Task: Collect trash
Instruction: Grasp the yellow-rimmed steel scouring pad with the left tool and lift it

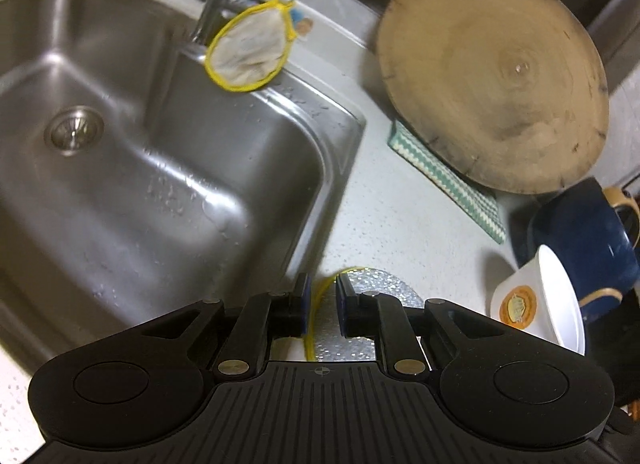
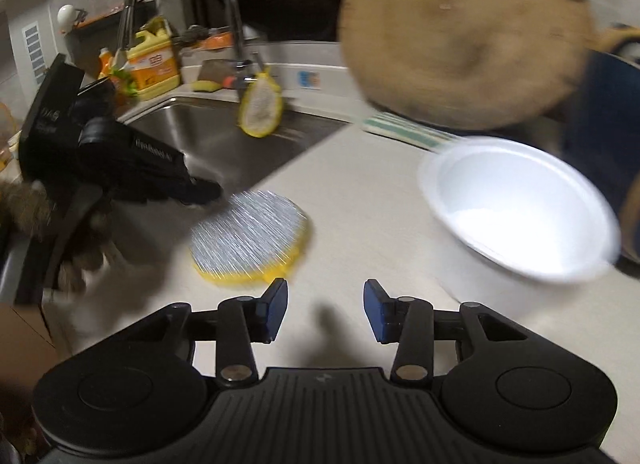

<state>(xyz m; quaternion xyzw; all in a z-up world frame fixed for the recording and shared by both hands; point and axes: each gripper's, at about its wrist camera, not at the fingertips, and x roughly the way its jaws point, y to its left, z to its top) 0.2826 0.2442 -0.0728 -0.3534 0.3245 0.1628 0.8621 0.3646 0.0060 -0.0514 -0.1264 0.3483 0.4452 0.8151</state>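
On the white counter (image 2: 360, 200) just right of the sink (image 1: 120, 136), a foil lid (image 2: 250, 234) with a yellow rim lies flat. The left gripper (image 1: 323, 308) stands slightly parted over its edge; the right gripper (image 2: 325, 310) hangs open and empty near a white bowl (image 2: 516, 208).

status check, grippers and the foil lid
Left gripper jaws nearly closed around foil lid's yellow rim on counter. Right gripper open, empty. White bowl nearby, nothing blocking.
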